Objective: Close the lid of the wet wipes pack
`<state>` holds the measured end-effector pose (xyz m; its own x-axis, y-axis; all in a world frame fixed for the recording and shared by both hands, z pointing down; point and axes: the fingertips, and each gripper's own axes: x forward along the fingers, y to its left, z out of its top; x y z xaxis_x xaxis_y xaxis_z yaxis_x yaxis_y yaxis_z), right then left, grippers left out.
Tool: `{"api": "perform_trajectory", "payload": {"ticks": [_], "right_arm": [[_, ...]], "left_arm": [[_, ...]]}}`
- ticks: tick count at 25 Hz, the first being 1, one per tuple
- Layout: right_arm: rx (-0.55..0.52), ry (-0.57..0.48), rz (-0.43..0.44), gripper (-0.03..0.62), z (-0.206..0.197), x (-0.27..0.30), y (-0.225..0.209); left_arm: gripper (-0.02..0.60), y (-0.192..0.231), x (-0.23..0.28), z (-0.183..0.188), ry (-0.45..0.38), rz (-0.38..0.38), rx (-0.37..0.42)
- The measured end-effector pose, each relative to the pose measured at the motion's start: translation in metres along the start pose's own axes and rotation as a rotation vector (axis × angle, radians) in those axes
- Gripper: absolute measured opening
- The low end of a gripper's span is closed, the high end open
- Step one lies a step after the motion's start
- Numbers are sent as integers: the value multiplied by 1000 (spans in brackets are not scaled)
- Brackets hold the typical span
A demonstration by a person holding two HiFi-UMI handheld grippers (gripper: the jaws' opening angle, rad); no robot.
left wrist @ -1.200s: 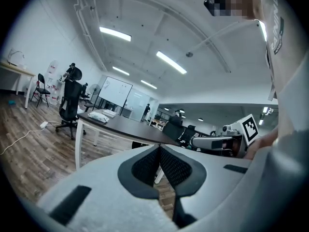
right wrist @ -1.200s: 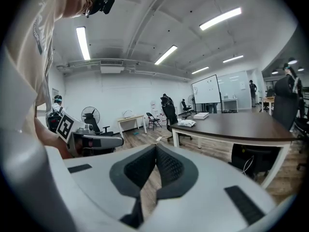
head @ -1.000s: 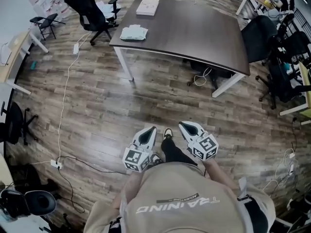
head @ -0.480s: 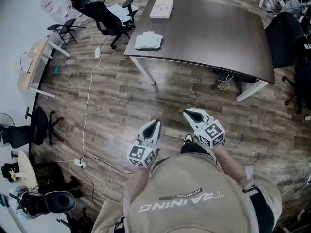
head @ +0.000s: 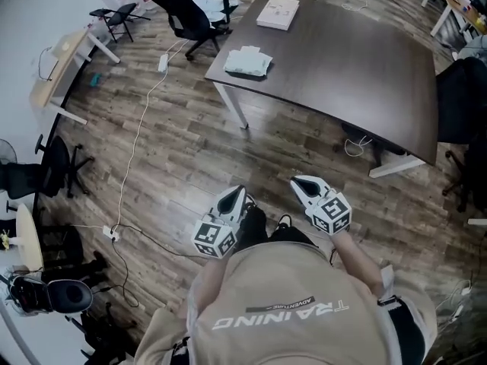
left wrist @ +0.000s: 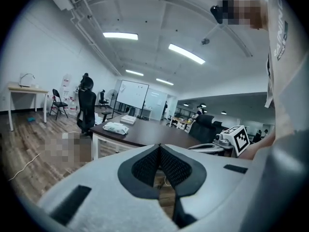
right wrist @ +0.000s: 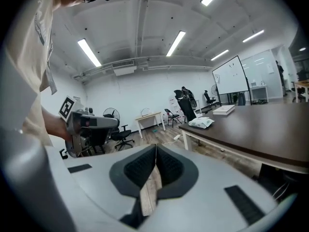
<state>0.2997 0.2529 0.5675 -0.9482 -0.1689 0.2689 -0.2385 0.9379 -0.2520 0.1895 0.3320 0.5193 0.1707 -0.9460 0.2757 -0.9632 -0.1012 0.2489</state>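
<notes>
A glossy wood-plank floor (head: 175,158) spreads under a broad, dark, smooth table (head: 358,67) with a curved front edge and white legs. The wipes pack (head: 248,61), a soft, crinkled white pouch, lies near the table's left corner, well apart from both tools. The left gripper (head: 237,192) and right gripper (head: 299,181) are pale grey shells with dark meshed pads (left wrist: 145,166). They hang low over the floor, jaws pressed together on nothing.

Bright ceiling strip lights (right wrist: 177,41); floor (head: 175,166) glare; fisheye edges dark, warped.
</notes>
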Motion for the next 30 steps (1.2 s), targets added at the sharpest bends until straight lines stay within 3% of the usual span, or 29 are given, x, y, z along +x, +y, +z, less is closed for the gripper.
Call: {"api": "perform_trajectory", "payload": {"ticks": [7,14,22,27,30], "right_arm": [[41,5,-21,14,-4,19,-16],[37,55,-66,14,-2,36,-46],[12,8,-121,14,68,98,-64],[10,-16,-147,14,92,143,-77],[13,-21,-155,15,98,168,-76]], "left_arm": [[9,10,39,-19,52,-58,-38],[9,36,80,13,10,-112,10],[9,97,116,54,-17,-163,-49],[9,138,131,91,-59,-185,39],[9,168,130,93,-59,-171,41]]}}
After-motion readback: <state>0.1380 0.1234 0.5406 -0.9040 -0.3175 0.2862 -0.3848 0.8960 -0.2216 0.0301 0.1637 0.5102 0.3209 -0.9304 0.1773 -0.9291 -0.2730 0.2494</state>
